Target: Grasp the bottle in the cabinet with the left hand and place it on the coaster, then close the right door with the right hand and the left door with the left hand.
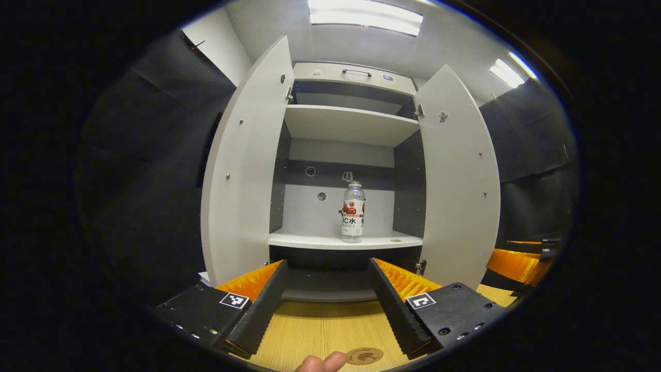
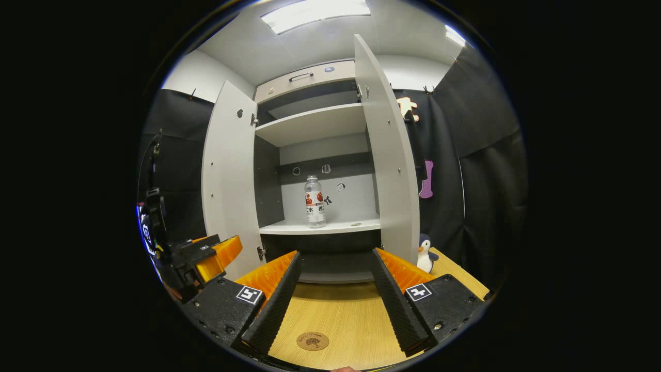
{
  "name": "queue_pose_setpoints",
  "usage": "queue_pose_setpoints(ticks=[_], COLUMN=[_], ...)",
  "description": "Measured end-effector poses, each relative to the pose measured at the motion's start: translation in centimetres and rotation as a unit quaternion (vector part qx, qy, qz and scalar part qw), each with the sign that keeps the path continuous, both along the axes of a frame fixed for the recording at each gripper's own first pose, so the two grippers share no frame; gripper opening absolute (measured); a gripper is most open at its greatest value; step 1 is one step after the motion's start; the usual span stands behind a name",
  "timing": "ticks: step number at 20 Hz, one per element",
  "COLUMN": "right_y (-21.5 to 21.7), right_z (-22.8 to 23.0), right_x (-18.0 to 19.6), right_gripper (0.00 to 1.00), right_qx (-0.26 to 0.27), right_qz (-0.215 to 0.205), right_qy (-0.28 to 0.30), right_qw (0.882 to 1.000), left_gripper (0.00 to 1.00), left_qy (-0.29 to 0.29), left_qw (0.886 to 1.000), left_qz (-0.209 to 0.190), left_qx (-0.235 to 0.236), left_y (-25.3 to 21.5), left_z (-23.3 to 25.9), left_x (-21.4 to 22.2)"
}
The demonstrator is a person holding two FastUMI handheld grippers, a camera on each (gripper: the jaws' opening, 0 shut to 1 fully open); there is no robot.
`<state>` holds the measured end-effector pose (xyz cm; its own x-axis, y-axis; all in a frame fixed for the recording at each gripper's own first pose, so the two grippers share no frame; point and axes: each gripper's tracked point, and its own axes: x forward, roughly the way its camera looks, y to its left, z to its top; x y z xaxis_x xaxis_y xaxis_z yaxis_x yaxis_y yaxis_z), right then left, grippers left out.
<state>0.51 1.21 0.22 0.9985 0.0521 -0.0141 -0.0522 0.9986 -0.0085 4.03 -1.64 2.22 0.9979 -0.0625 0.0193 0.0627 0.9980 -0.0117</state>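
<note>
Upright on the lower shelf (image 1: 315, 241) of the cabinet (image 1: 351, 77) stands the bottle (image 1: 353, 212), clear, with a red and white label and a pale cap, a little right of the shelf's middle in the left gripper view and nearer the left in the right gripper view (image 2: 315, 202). Nothing touches it. Above it runs a bare upper shelf (image 1: 346, 124), and a top drawer front with a dark handle (image 1: 356, 72) sits higher still.

Both doors are swung wide open: the left door (image 1: 242, 170) and the right door (image 1: 459, 175) flank the opening, each held by hinges at the cabinet's edge.

Below the cabinet lies the wooden desk (image 1: 320, 325). On it, near the camera, rests the round brown coaster (image 2: 312, 341), bare, also seen at the bottom of the left gripper view (image 1: 364, 355) just beside a fingertip (image 1: 323, 362).

The left gripper (image 1: 325, 307) hovers above the desk, well apart from the bottle, its jaws spread wide and holding nothing. The right gripper (image 2: 333, 310) hangs likewise over the desk, jaws released and wide, with the coaster between them in its view. The left gripper also shows at the left of the right gripper view (image 2: 206, 258).

A small toy penguin (image 2: 426, 253) stands on the desk by the right door's foot.
</note>
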Motion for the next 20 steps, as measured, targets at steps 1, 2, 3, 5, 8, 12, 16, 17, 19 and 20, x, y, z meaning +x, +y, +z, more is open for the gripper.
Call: queue_pose_setpoints(ticks=[1,2,3,5,8,12,16,17,19,20], right_y=[-0.1,-0.2,-0.3,-0.6,-0.9,-2.0,-2.9,-3.3,-3.7,-4.0], right_z=[0.0,0.1,0.2,0.3,0.3,0.7,0.4,0.3,0.1,-0.2], right_x=[0.0,0.1,0.1,0.2,0.3,-0.1,-0.2,-0.2,0.0,0.0], right_gripper=[0.83,0.83,0.83,0.83,0.83,0.83,0.83,0.83,0.83,0.83], right_qx=[-0.001,-0.002,-0.003,-0.003,0.000,-0.004,-0.009,-0.009,-0.006,-0.006], right_qz=[-0.001,-0.003,-0.005,-0.009,-0.013,-0.027,-0.044,-0.050,-0.056,-0.059], right_qy=[0.000,-0.002,-0.002,-0.004,0.000,-0.004,0.002,0.003,0.008,0.014], right_qw=[1.000,1.000,1.000,1.000,1.000,1.000,0.999,0.999,0.998,0.998], left_gripper=[0.95,0.95,0.95,0.95,0.95,0.94,0.99,0.95,0.95,0.94], left_qy=[-0.005,-0.013,-0.022,-0.032,-0.044,-0.037,-0.021,-0.019,-0.017,-0.011], left_qw=[1.000,1.000,0.999,0.998,0.996,0.994,0.994,0.994,0.996,0.997], left_qz=[-0.008,-0.017,-0.027,-0.049,-0.079,-0.102,-0.108,-0.104,-0.086,-0.079], left_qx=[-0.003,-0.006,-0.005,0.008,0.015,-0.011,-0.019,-0.018,-0.003,0.008], left_y=[-0.3,-0.7,-1.1,-2.1,-3.9,-6.2,-7.2,-7.1,-6.8,-6.6], left_z=[0.5,1.2,1.9,3.1,4.5,5.2,5.3,5.3,4.9,4.2], left_x=[0.7,1.4,2.3,4.4,7.9,13.9,20.7,22.2,25.1,26.6])
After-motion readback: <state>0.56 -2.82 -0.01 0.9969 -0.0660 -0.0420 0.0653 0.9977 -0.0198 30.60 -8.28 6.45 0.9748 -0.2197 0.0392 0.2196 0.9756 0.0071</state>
